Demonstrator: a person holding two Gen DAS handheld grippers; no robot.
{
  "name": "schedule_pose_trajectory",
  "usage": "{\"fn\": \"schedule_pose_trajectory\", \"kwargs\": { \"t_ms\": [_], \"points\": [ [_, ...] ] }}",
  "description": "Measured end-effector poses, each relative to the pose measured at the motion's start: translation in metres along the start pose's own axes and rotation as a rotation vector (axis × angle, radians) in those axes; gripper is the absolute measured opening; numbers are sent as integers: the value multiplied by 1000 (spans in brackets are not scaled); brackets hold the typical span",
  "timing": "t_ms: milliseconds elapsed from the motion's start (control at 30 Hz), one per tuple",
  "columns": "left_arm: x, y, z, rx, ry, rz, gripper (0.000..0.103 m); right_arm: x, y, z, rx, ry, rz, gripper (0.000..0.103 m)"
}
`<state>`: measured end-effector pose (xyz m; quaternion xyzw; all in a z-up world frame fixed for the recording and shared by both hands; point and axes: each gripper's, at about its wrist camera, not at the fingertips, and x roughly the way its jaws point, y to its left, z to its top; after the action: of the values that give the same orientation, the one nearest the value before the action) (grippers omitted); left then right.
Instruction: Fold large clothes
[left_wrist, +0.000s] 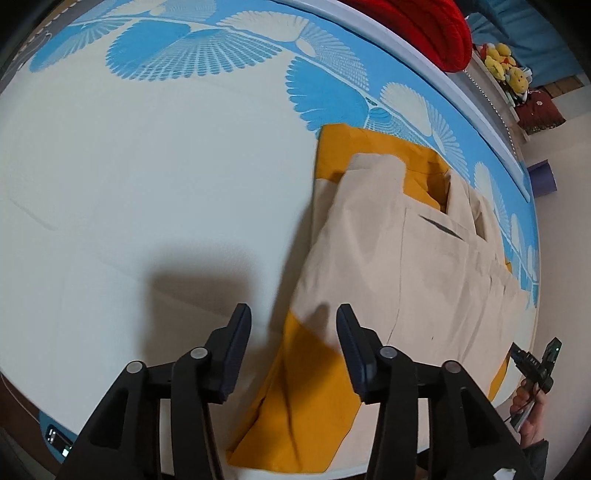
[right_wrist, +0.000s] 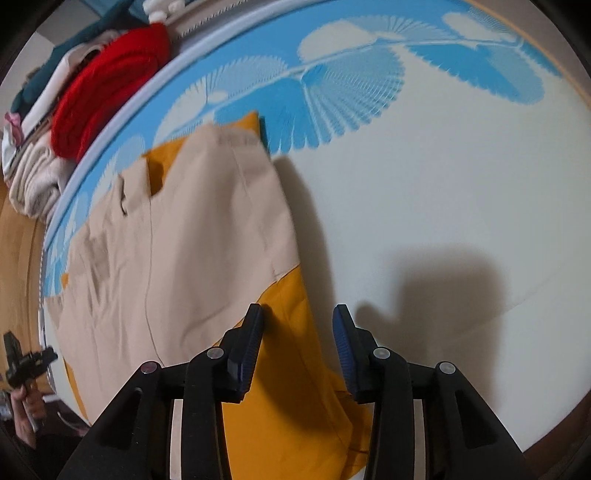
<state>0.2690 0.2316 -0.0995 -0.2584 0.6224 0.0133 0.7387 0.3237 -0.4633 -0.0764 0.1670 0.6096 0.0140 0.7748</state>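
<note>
Left gripper (left_wrist: 293, 317) is seen with jaws partly apart, nothing pinched, pointed steeply down over a near corner of the garment (left_wrist: 399, 258). Right gripper (right_wrist: 298, 317) likewise gapes partway over the other near corner, no cloth clamped. Garment: beige with mustard-yellow panels, folded into a long strip, laid flat on the white bed sheet (left_wrist: 129, 177), far end reaching the blue leaf-print border (right_wrist: 332, 88). Red cloth (right_wrist: 107, 92) is piled beyond the bed.
</note>
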Motion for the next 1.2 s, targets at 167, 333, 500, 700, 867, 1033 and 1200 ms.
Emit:
{"fn": "schedule_pose_trajectory", "kwargs": {
  "t_ms": [167,333,500,700,867,1033,1200],
  "points": [
    [12,-23,8,45,-29,11,47,13,12,-1,-51,25,-27,41],
    [19,-34,14,119,-68,57,19,-5,30,-1,-131,-60,-36,7],
    [9,-43,19,204,-116,90,1,-36,43,-3,-173,-177,-8,4],
    [-36,-53,31,189,-339,43,1,-73,46,3,-147,-354,36,3],
    [-42,-63,50,170,-452,68,1,-75,65,18,-162,-476,-43,3],
    [-23,-72,67,181,-449,143,1,-45,69,40,-123,-435,-113,3],
    [-15,-71,75,160,-495,174,1,-45,80,46,-135,-539,-152,3]
  ]
}}
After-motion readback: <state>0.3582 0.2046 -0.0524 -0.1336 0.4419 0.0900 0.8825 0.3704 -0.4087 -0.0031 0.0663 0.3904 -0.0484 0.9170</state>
